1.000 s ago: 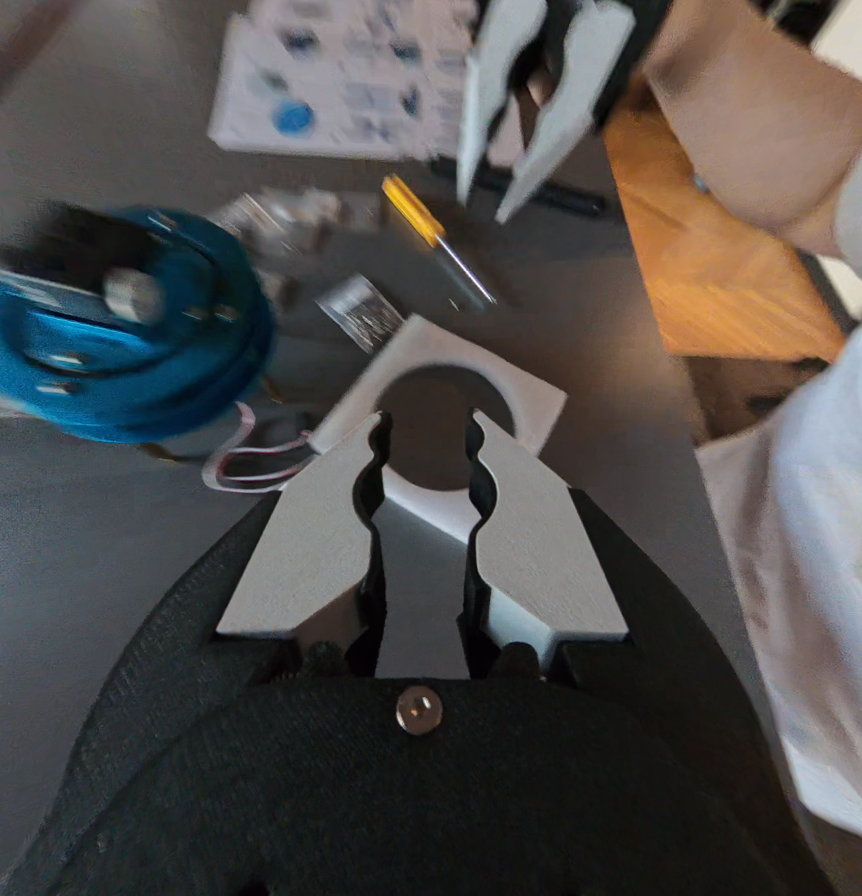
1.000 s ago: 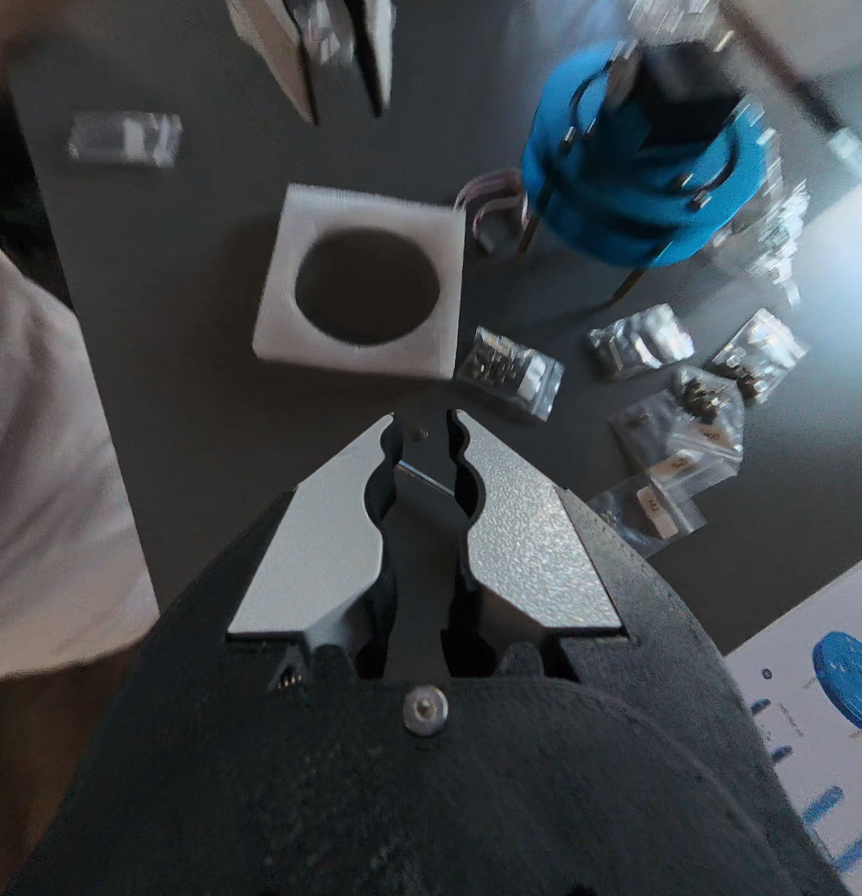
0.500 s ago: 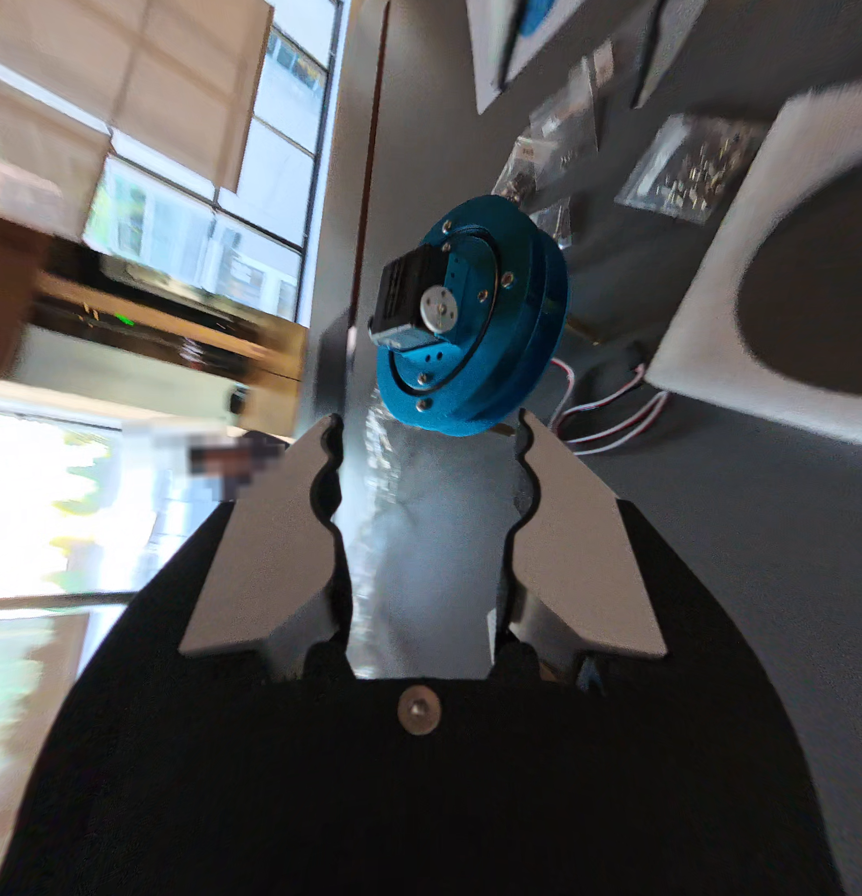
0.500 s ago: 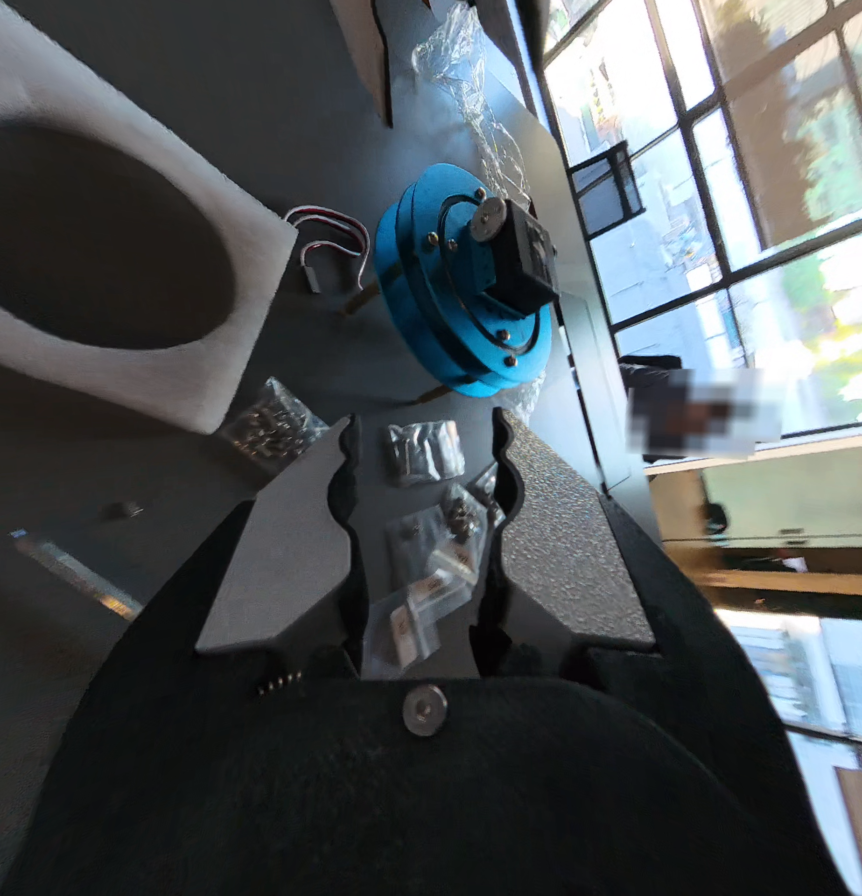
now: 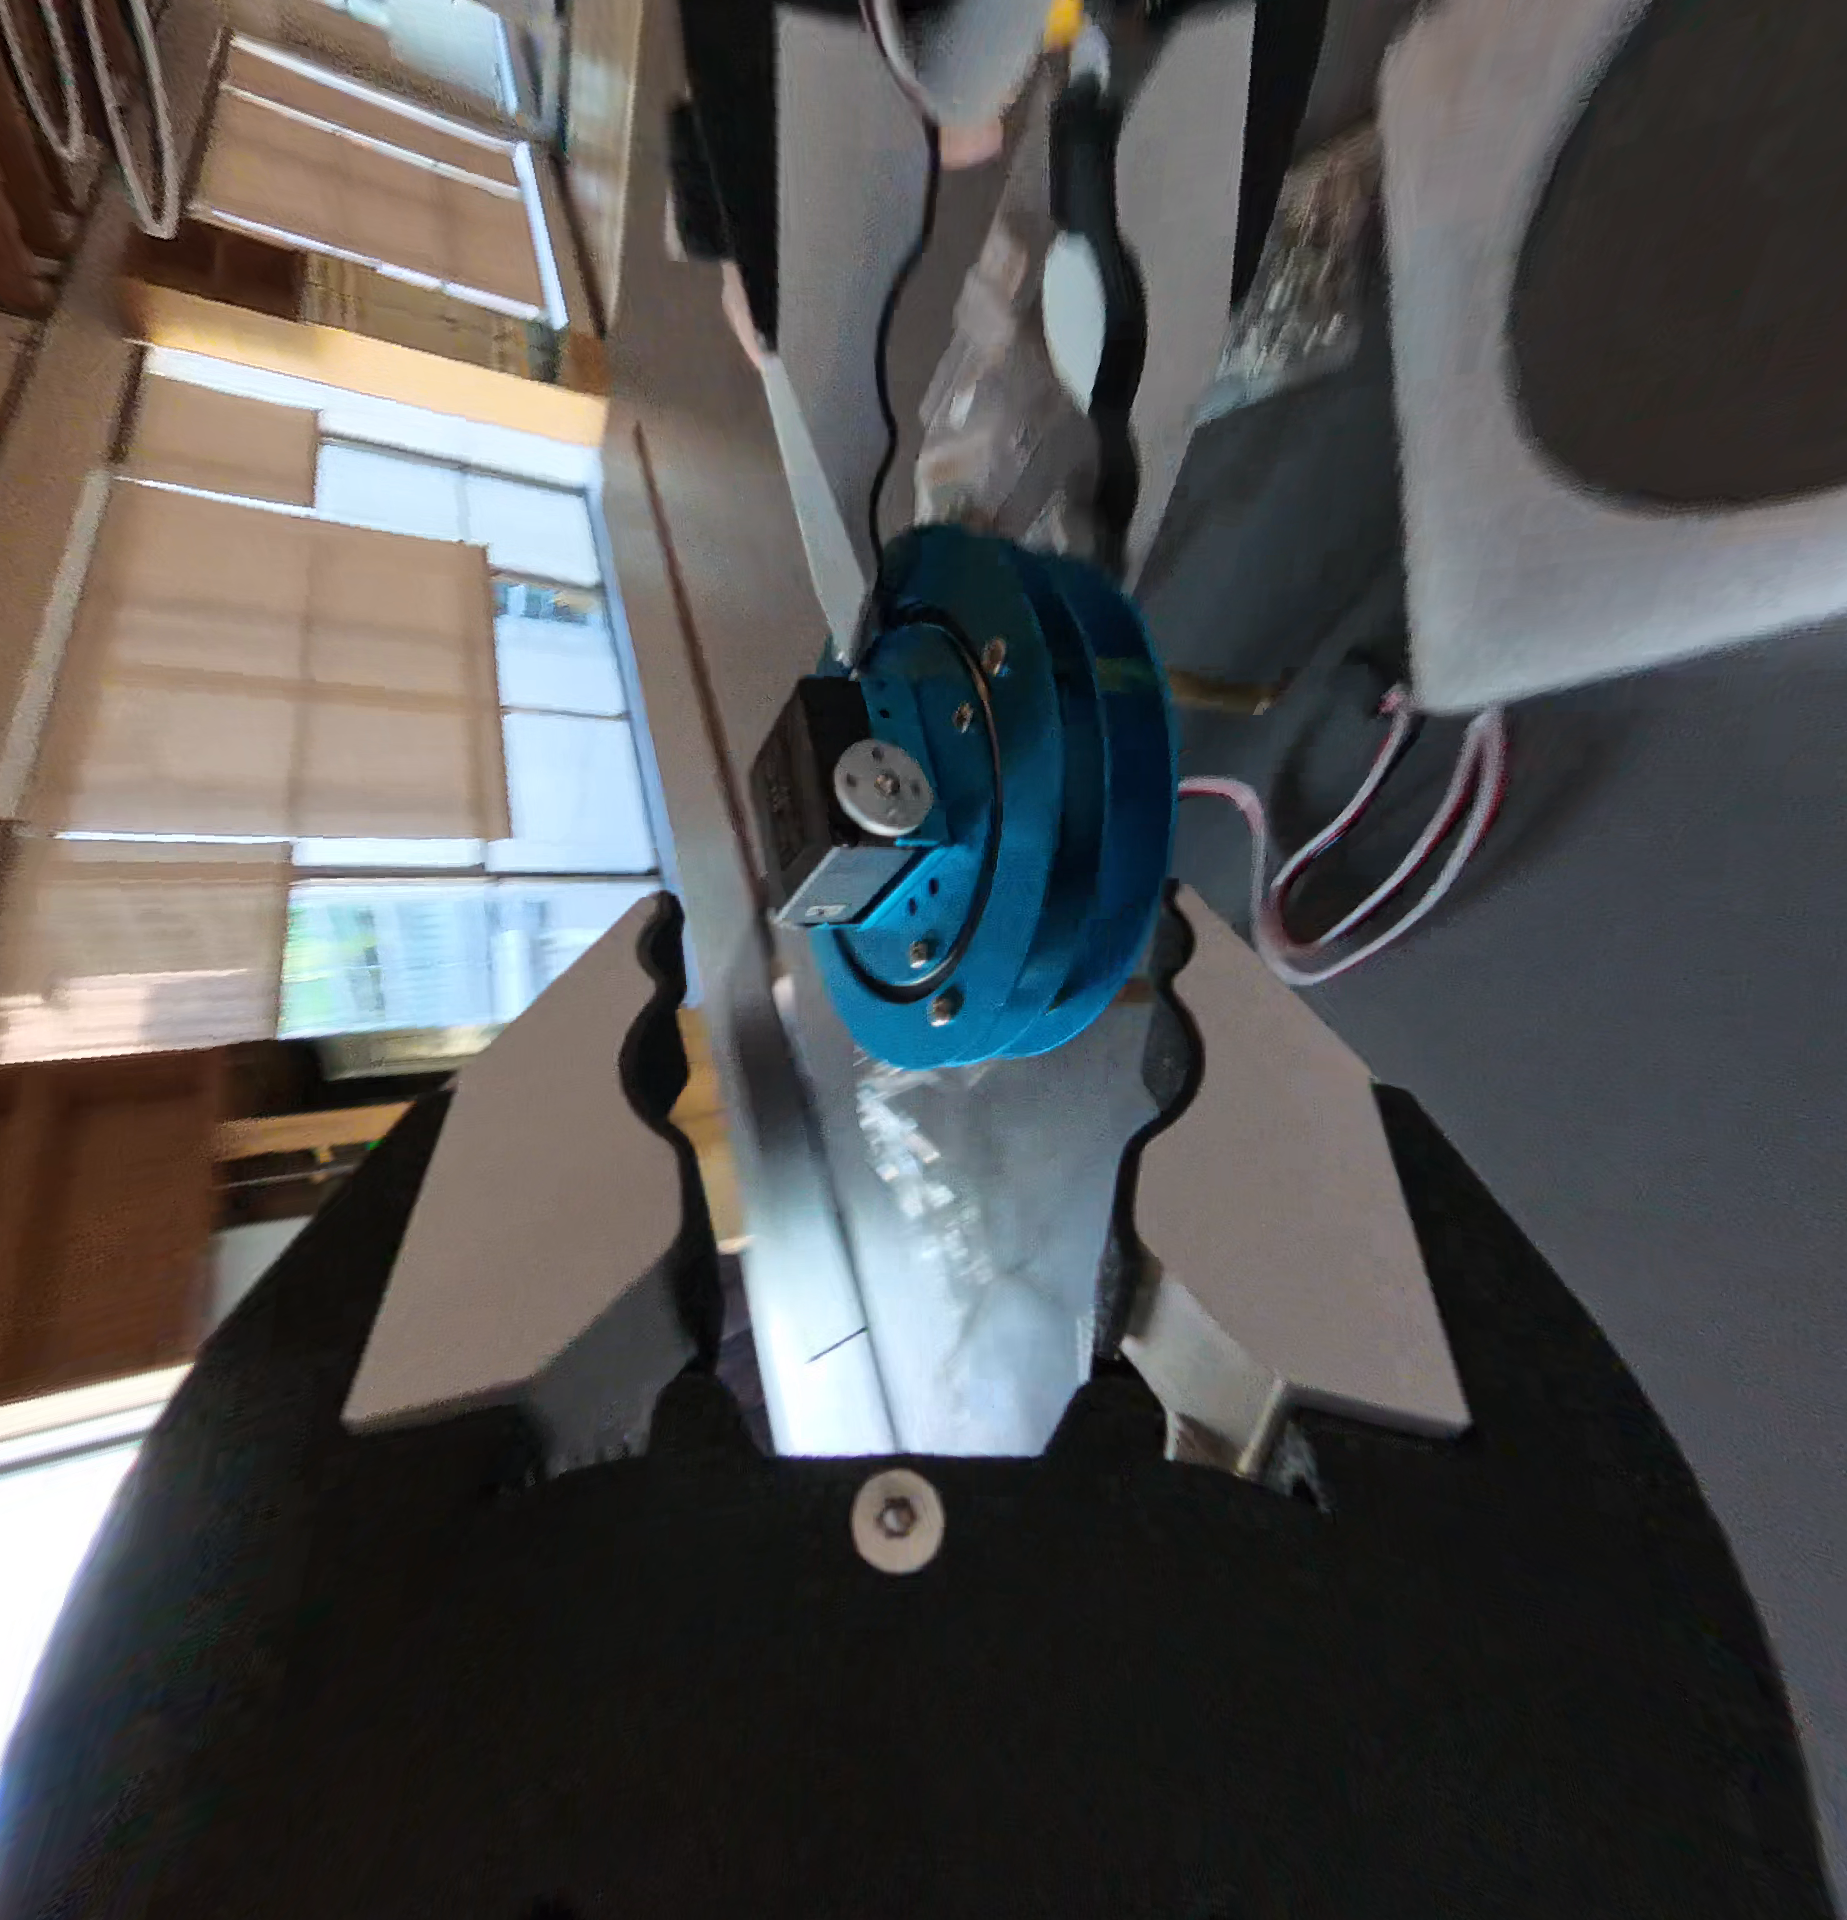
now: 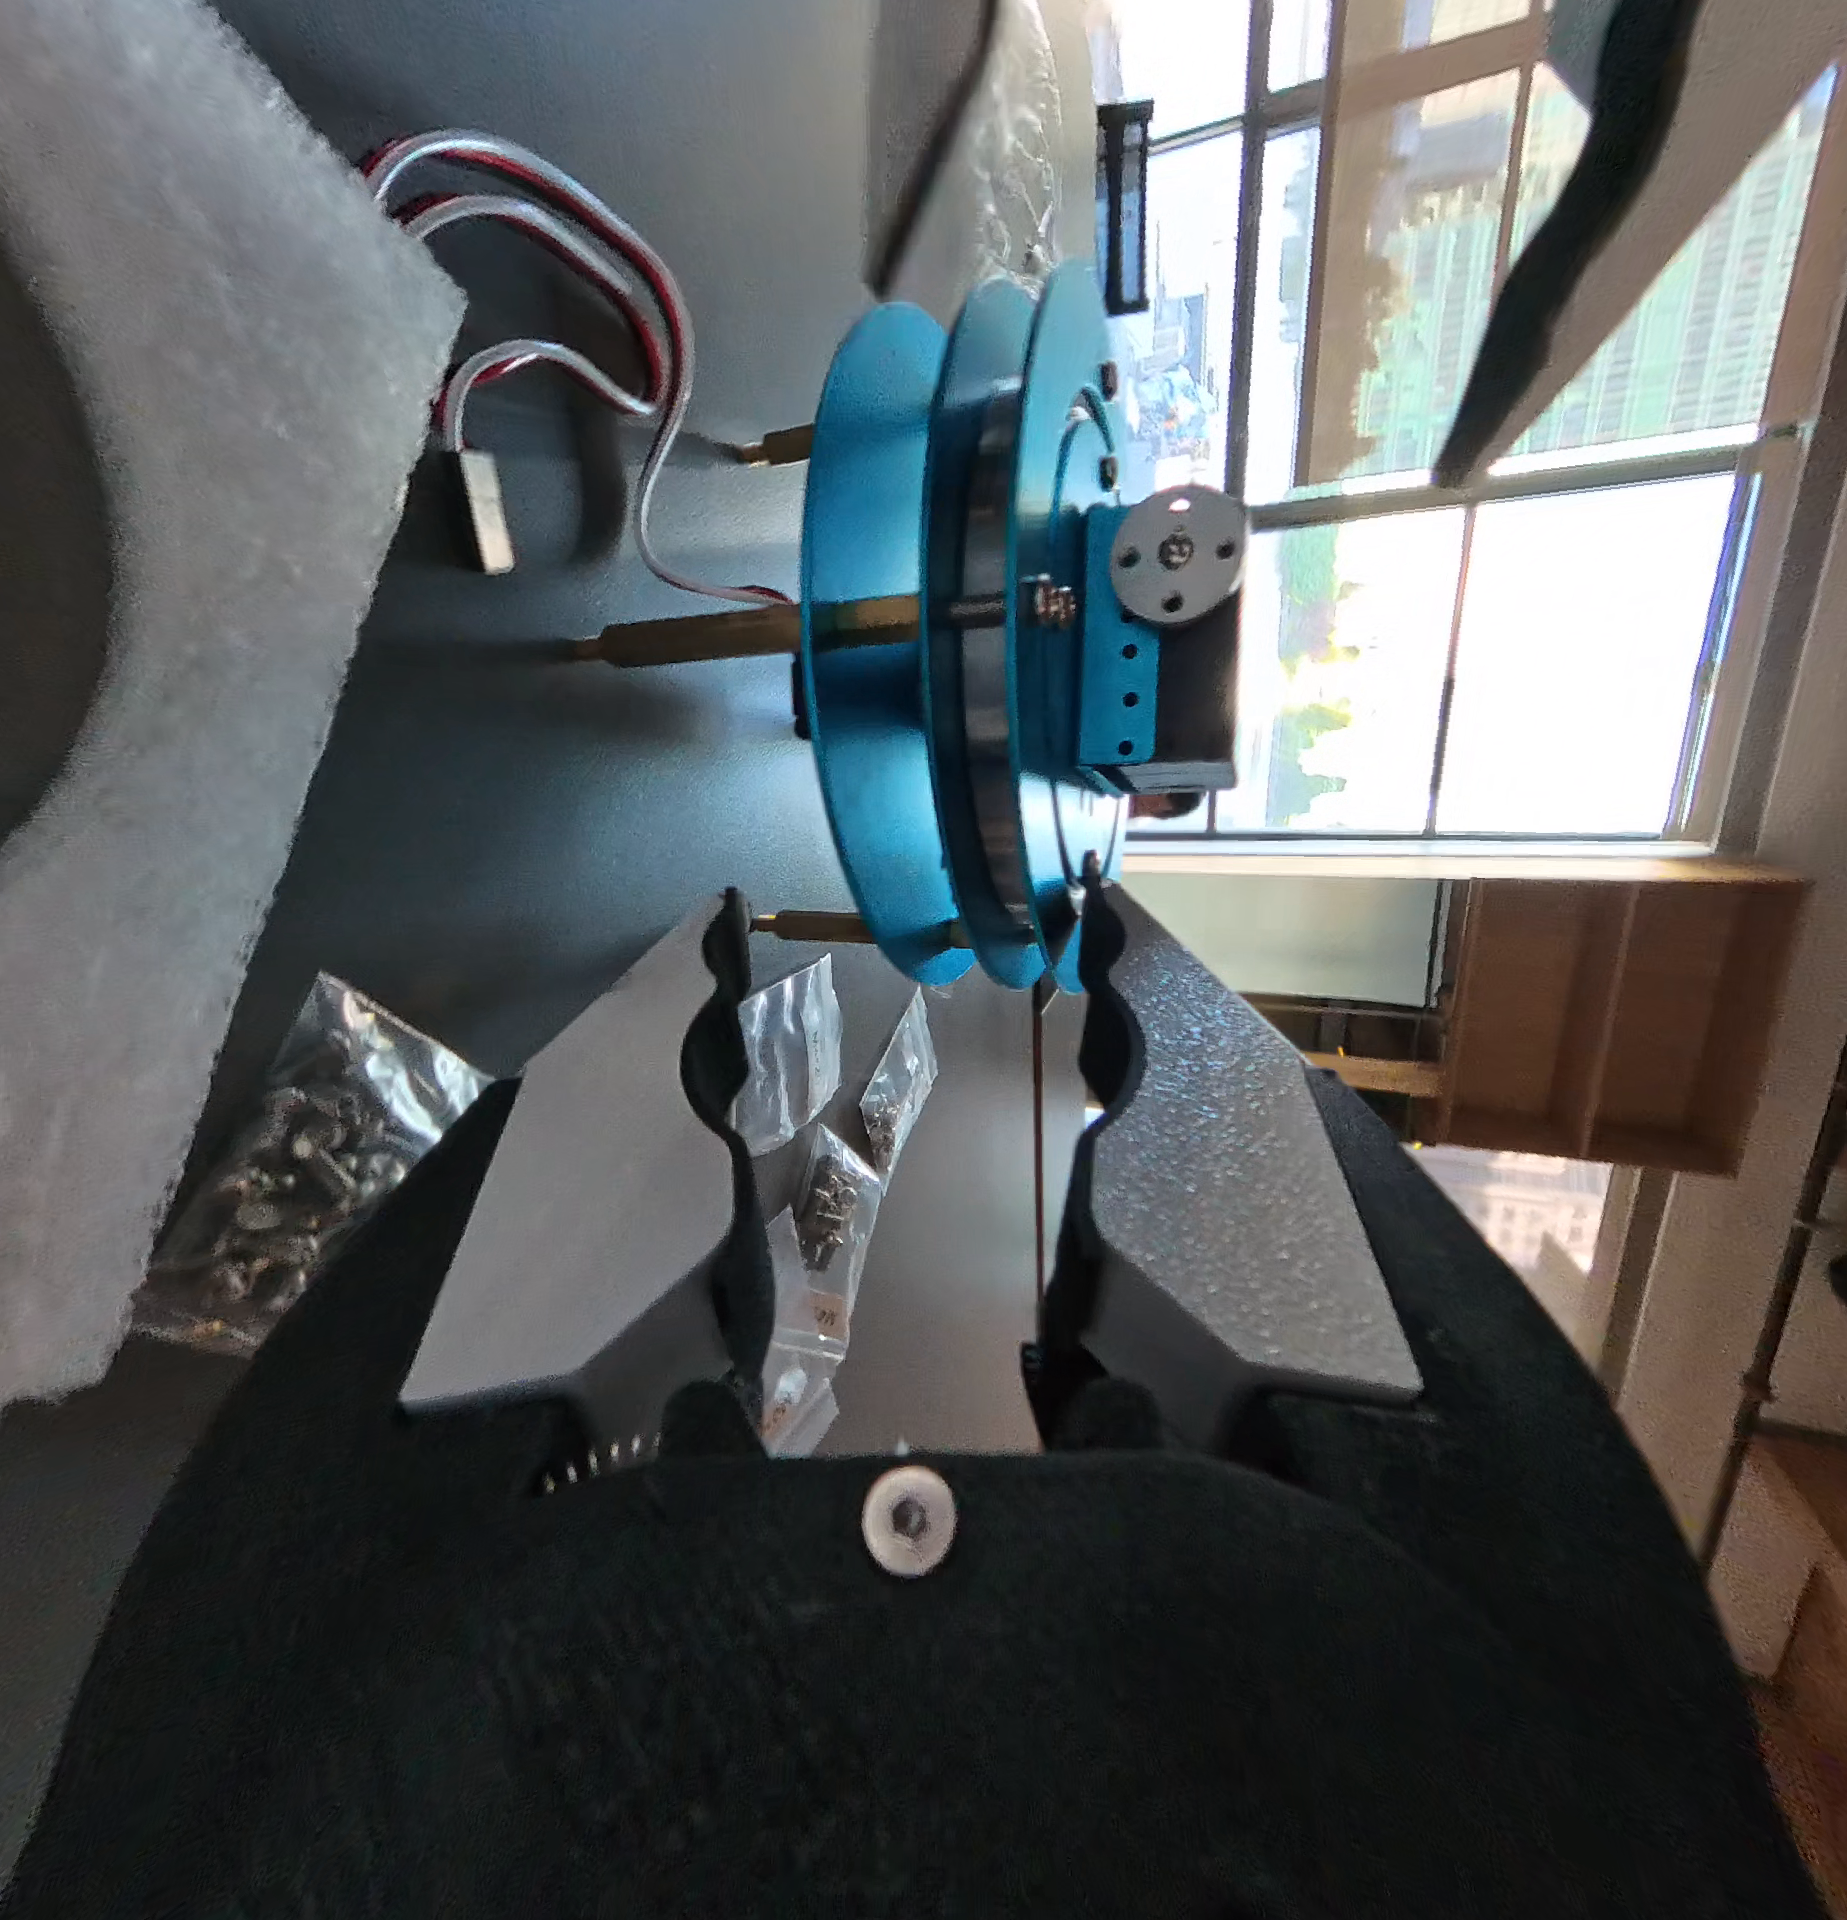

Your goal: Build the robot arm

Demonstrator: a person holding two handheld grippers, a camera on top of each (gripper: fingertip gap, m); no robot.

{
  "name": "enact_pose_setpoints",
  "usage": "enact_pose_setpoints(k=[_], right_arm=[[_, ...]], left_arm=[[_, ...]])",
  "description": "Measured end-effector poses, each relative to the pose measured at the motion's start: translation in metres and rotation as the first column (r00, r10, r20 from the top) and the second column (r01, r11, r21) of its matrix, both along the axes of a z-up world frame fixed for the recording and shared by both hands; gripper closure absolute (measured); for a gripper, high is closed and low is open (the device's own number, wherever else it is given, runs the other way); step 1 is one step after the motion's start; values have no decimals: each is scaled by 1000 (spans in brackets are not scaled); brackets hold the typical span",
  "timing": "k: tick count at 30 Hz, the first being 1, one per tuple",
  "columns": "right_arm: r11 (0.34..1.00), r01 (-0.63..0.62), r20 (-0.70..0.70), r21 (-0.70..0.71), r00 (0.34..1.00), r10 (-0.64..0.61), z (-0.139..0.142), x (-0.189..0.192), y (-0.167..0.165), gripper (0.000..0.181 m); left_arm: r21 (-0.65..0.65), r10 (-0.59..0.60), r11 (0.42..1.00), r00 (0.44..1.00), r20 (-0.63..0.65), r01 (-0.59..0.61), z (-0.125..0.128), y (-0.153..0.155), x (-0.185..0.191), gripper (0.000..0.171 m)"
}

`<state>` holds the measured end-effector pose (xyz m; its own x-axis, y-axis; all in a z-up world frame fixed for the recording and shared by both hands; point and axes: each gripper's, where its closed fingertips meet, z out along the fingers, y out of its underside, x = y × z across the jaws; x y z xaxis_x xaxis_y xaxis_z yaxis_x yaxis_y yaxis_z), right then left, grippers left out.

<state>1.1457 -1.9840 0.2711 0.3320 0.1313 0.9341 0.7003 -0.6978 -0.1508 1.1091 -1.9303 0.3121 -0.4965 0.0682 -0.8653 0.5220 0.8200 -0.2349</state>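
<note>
A blue round turntable assembly (image 5: 1012,821) with stacked plates, brass standoffs and a black servo on top stands on the dark grey table (image 5: 1625,1091). My left gripper (image 5: 914,914) is open and turned on its side. The assembly's near edge sits just beyond its tips. My right gripper (image 6: 911,904) is open and also on its side. The edge of the blue assembly (image 6: 898,644) lies between its tips, with no clear grip. Each gripper shows across the assembly in the other's view: the right gripper's fingers (image 5: 815,509) and a left finger (image 6: 1521,343).
A white foam square with a round hole (image 5: 1470,468) lies beside the assembly; it also shows in the right wrist view (image 6: 223,520). Servo wires (image 6: 586,270) trail between them. Bags of screws (image 6: 295,1164) and smaller bags (image 6: 794,1060) lie near my right gripper. Windows lie beyond the table edge. There is about 9 centimetres between the tips of the two grippers.
Both grippers have rolled onto their sides, dropped low to the table and closed in on the blue assembly from opposite sides. Both jaws have opened wider.
</note>
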Motion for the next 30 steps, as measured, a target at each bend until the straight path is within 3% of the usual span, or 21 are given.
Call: enact_pose_setpoints(k=[2, 6, 13, 22, 24, 25, 28, 30], right_arm=[[999, 19, -22, 51, 1000, -18, 3, 0, 2, 123], [997, 40, 56, 65, 997, -44, 9, 4, 5, 137], [995, 73, 115, 74, 990, -82, 11, 15, 9, 140], [986, 34, 20, 162, 999, -38, 27, 9, 16, 146], [984, 15, -10, 177, 1000, -13, 35, 3, 19, 149], [982, 12, -44, 190, 999, -3, 38, 0, 20, 150], [979, 20, -102, 203, 995, 0, 39, -1, 21, 150], [979, -4, -71, 203, 997, 19, 39, 0, 19, 150]], left_arm=[[-71, -63, 996, 994, -94, 56, -3, -4, -9, 76], [91, -89, 992, 995, 34, 86, -29, 0, 15, 72], [90, -145, 988, 954, 262, 125, -24, -11, 33, 95], [29, -64, 998, 968, 243, 59, -15, -2, 34, 100], [3, -23, 1000, 974, 227, 23, -7, 6, 38, 110], [22, -23, 1000, 981, 195, 19, -9, 9, 37, 137], [-27, -21, 999, 991, 132, 25, -11, 8, 36, 139], [-25, -37, 999, 982, 186, 42, -12, 5, 37, 139]])
